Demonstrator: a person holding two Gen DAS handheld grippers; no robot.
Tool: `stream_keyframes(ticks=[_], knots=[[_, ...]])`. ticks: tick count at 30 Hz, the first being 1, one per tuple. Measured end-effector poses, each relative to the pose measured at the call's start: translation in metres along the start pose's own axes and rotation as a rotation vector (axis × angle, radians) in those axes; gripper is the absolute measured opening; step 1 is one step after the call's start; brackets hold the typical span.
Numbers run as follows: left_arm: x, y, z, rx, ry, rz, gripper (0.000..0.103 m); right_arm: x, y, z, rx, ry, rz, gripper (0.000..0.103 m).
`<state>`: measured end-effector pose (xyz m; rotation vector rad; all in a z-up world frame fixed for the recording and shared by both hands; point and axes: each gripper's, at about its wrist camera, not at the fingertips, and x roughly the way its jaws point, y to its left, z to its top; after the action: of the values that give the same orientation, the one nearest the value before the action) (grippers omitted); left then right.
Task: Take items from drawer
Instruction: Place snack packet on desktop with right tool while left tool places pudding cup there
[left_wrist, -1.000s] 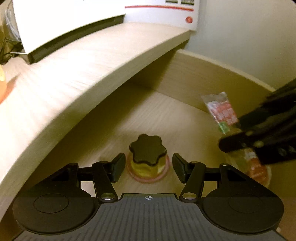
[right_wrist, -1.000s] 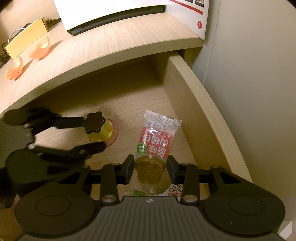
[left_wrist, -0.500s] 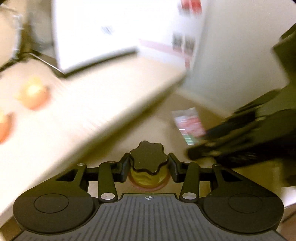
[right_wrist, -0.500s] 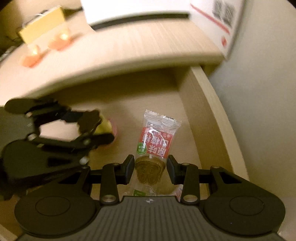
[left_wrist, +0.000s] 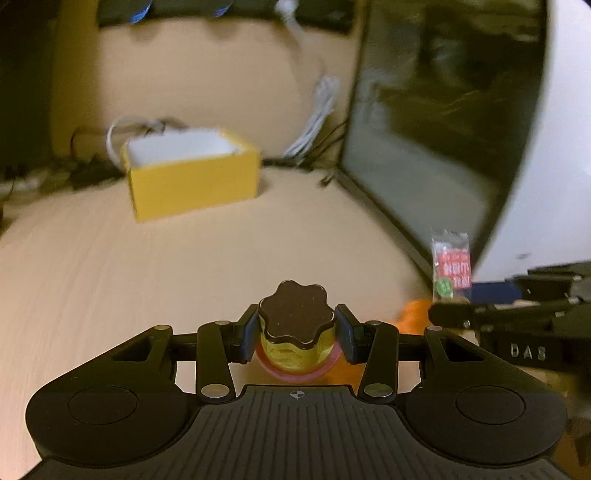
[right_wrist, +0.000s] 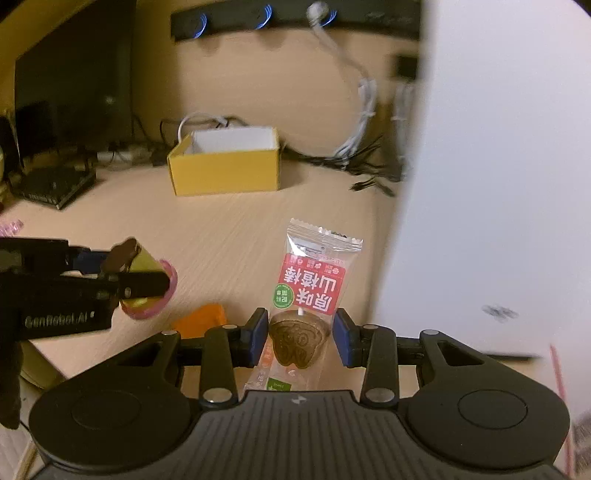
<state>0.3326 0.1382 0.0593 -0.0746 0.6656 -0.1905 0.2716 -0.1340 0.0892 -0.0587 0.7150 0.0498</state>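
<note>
Evidently both tongs grip firmly above the counter (left_wrist: 110, 280): left tongs (left_wrist: 297, 332) clamp the small, rigid jelly cup (left_wrist: 295, 343) — right tongs (right_wrist: 299, 338) pinch the light, crinkly snack packet (right_wrist: 314, 280) low down.

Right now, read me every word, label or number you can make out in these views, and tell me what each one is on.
"原味山楂棒", upside down in the right wrist view, on the snack packet in the right gripper.
"GenRobot.AI" on the left gripper's body, seen from the right wrist.
"DAS" on the right gripper's side, seen from the left wrist.
The packet's green badge and small print: too small to read.
</note>
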Motion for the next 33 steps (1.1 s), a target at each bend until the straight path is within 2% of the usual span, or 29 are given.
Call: stream_keyframes(ticks=[2,6,8,10,14,16,19,21,25,31,33], knots=[[0.022,0.0,-0.004,-0.008,0.026,0.015,0.048,0.021,0.008,0.0,0.012,0.049,0.005,0.038],[0.038,-0.003,-0.009,-0.016,0.047,0.009,0.048,0.044,0.011,-0.006,0.021,0.103,0.005,0.036],[0.041,-0.006,-0.014,-0.013,0.051,-0.003,0.049,0.049,0.008,-0.009,0.022,0.118,-0.003,0.028],[0.036,-0.008,-0.02,-0.002,0.039,-0.004,0.049,0.054,0.006,-0.008,0.016,0.111,-0.01,0.028],[0.051,-0.006,-0.015,-0.006,0.042,-0.03,0.049,0.052,0.004,-0.008,0.003,0.109,-0.019,0.028],[0.045,-0.003,-0.013,-0.024,0.009,-0.043,0.049,0.05,0.003,-0.007,0.008,0.1,-0.021,0.028],[0.03,0.001,-0.007,-0.026,-0.052,-0.029,0.048,0.037,0.001,-0.004,0.003,0.062,-0.026,0.037],[0.02,0.003,-0.003,-0.027,-0.078,-0.034,0.048,0.028,-0.001,-0.003,0.003,0.037,-0.023,0.047],[-0.001,0.002,-0.001,-0.003,-0.112,-0.032,0.048,0.005,-0.008,-0.007,0.022,0.0,-0.028,0.051],[-0.031,-0.004,-0.009,0.013,-0.123,-0.06,0.048,-0.032,-0.023,-0.029,0.033,-0.036,-0.061,0.062],[-0.043,-0.008,-0.015,0.016,-0.123,-0.07,0.047,-0.047,-0.026,-0.04,0.013,-0.052,-0.077,0.077]])
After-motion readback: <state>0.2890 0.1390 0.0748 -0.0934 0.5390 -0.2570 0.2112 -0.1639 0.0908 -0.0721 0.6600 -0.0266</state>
